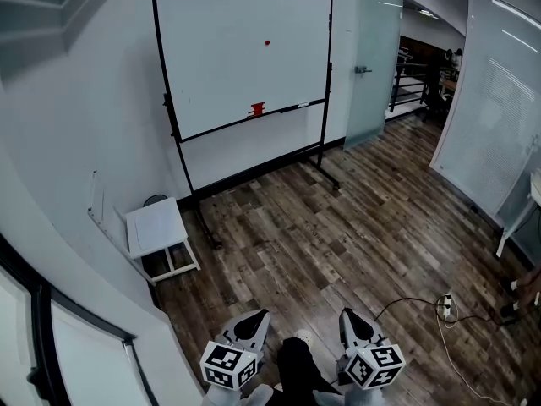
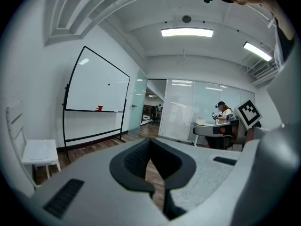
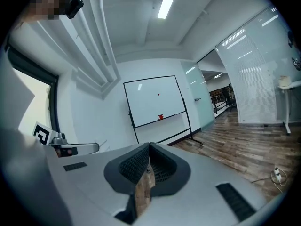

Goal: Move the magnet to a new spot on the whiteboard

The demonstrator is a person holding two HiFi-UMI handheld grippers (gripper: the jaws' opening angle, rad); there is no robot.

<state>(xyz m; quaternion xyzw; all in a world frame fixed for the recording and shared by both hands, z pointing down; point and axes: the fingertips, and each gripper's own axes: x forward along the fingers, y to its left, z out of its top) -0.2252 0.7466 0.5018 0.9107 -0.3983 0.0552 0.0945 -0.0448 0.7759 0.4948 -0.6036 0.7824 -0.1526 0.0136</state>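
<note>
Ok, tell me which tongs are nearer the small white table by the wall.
Left. In the head view the left tongs are below and to the right of the white table; the right tongs sit farther right, beyond them.

place: office | evidence: whiteboard (image 1: 241,57); frosted glass partitions (image 1: 494,100); desk (image 2: 212,129); wood floor (image 1: 355,227)
</note>
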